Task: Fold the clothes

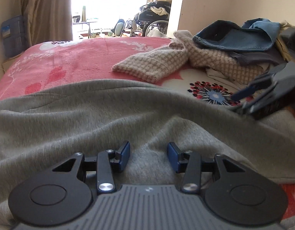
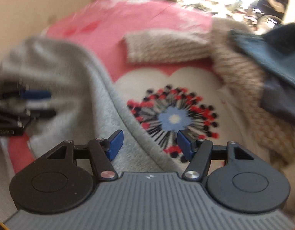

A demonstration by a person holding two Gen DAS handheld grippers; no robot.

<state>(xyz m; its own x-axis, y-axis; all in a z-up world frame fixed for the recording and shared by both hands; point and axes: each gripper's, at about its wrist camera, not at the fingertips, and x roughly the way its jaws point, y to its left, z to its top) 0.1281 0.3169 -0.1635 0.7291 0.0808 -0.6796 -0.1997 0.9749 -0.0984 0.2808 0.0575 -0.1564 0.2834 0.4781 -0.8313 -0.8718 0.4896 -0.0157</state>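
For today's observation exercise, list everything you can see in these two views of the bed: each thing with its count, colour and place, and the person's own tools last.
Grey garment: one, grey, spread rumpled over the near part of the bed, under both grippers.
Checked knit garment: one, beige and white, lying beyond the grey one, towards the pile.
Jeans: one, blue denim, on top of the clothes pile at far right.
Blanket: one, pink with a white flower patch, covering the bed.
Curtain: one, brown, left of the bright window.
Wheelchair: one, black, heaped with clothes, beyond the bed.
Left gripper: one, black with blue pads, open above the grey garment.
Right gripper: one, same colours, open over the grey garment's edge.
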